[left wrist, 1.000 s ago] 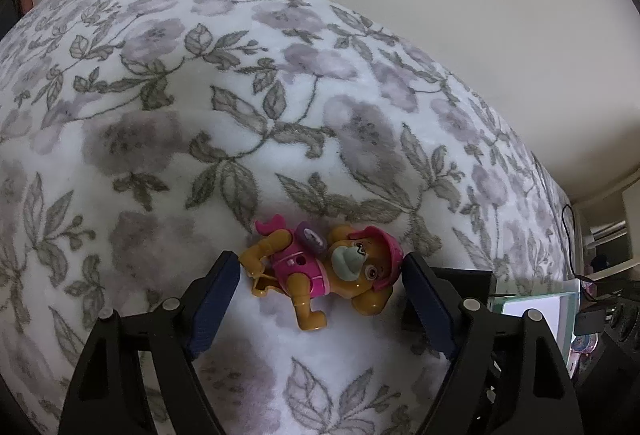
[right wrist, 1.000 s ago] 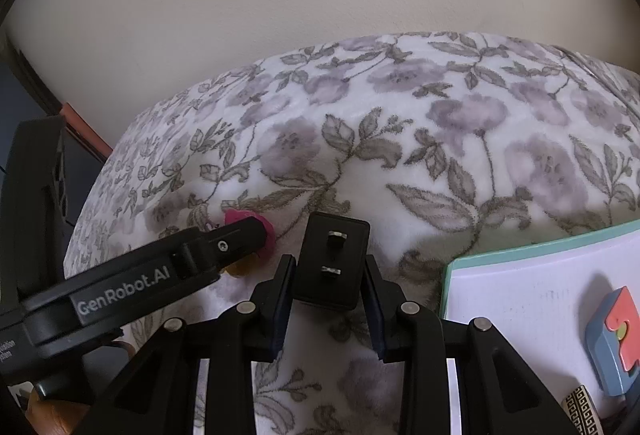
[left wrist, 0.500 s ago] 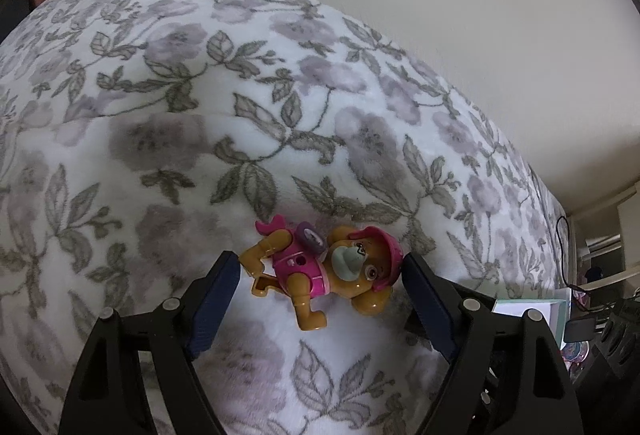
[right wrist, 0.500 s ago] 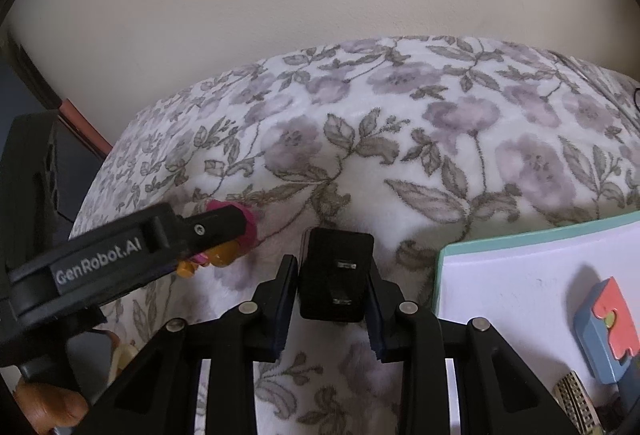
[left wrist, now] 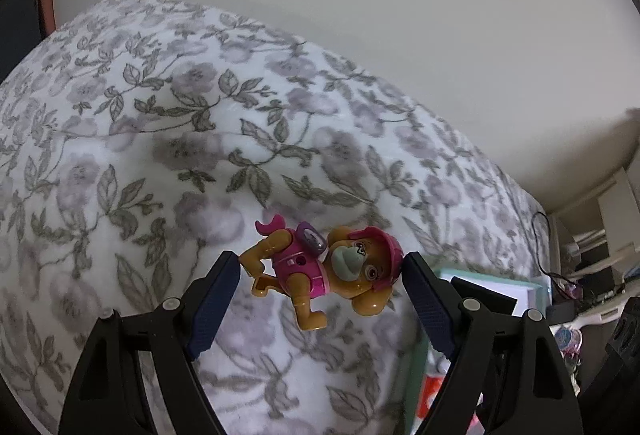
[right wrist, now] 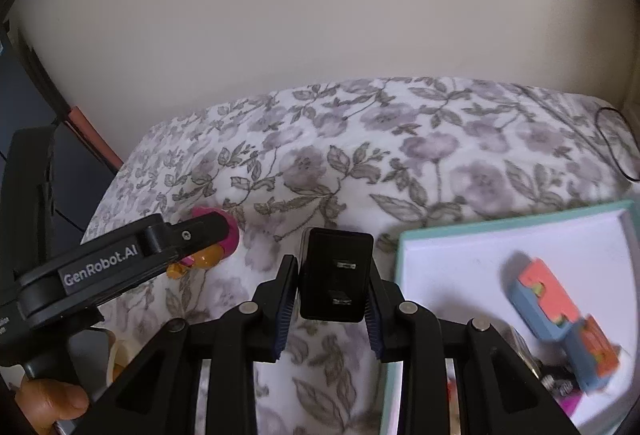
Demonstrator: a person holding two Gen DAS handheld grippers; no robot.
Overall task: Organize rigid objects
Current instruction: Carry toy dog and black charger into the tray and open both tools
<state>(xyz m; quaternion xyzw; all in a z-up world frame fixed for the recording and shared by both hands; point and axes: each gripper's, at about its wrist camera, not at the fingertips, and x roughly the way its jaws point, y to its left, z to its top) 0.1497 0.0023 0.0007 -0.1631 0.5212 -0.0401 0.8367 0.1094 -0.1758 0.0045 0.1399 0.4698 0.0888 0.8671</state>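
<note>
Left hand-held gripper (left wrist: 322,275): clamped on the toy dog (left wrist: 328,267), one pad at its tail end, the other at its pink cap; the dog is held clear of the bed (left wrist: 160,155).
Right hand-held gripper (right wrist: 333,297): clamped on a black adapter (right wrist: 336,273), ports facing the camera.
Tray (right wrist: 460,259): teal-rimmed, white inside, lying on the floral bed to the right; a blue and orange puzzle piece (right wrist: 548,299) lies in it.
Thumb (right wrist: 52,401): on the left handle.

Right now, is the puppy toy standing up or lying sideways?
Sideways. The puppy toy spans the left gripper lengthwise, pink cap against one pad, tail end against the other.
</note>
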